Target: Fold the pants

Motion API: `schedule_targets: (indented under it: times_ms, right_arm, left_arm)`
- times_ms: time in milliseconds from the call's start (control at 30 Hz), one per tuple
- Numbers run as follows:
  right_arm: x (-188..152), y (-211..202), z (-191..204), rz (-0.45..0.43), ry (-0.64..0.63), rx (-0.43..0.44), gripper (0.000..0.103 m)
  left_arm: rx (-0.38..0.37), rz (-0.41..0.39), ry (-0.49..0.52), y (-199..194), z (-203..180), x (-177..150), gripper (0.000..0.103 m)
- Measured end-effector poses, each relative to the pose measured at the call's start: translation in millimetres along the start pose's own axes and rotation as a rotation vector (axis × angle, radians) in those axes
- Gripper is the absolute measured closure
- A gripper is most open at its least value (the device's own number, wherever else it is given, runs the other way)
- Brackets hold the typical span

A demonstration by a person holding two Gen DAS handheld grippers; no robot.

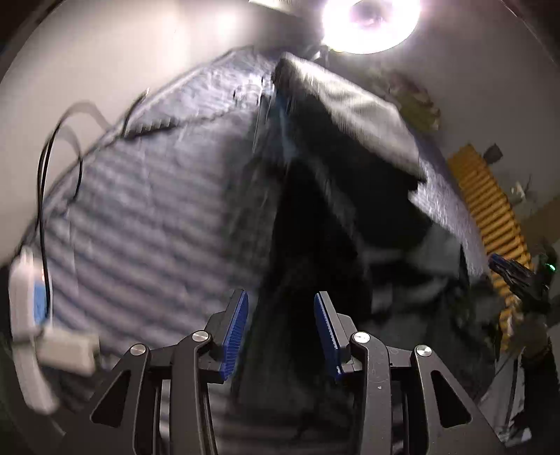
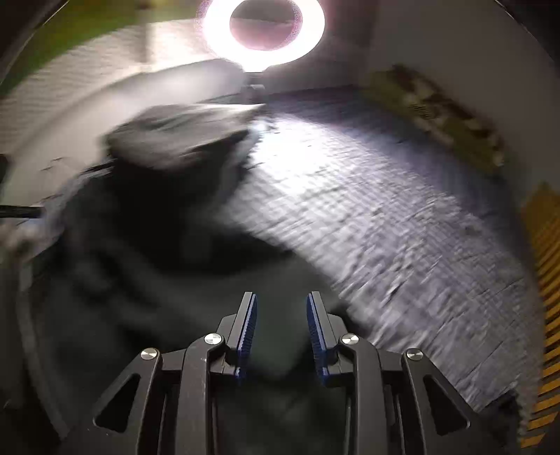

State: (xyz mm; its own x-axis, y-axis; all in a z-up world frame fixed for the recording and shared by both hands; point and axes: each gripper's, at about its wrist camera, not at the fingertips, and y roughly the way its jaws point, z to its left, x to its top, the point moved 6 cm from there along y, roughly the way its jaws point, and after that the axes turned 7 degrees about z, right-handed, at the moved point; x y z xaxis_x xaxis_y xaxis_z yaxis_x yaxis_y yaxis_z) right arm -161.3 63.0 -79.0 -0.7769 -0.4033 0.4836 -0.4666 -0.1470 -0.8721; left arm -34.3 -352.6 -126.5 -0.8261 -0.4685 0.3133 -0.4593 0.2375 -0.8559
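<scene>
Left gripper [image 1: 281, 332]: jaws apart, nothing held, over dark pants [image 1: 336, 196] at frame centre. Right gripper [image 2: 281, 332]: likewise apart, empty; pants [image 2: 168, 196] centre-left on quilt [image 2: 385, 210]. I'd pinch one edge each side, lift evenly; frames blurred.

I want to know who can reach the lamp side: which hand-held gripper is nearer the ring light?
Probably the right hand-held gripper: the ring light sits straight ahead of it, looking large. From the left hand-held gripper it lies off to the right.
</scene>
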Motion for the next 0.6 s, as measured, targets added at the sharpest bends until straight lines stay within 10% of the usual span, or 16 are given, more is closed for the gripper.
schedule_targets:
  times_ms: [300, 400, 600]
  right_arm:
    - [-159, 4, 152, 0.172, -0.121, 0.231, 0.076]
    - [-174, 17, 183, 0.191, -0.161, 0.231, 0.076]
    - [-171, 37, 213, 0.21, -0.252, 0.186, 0.077]
  left_arm:
    - [-0.073, 0.049, -0.079, 45, 16, -27, 0.068]
    - [-0.017, 0.026, -0.022, 41, 8, -31, 0.095]
    - [0.0, 0.014, 0.012, 13, 1, -45, 0.098]
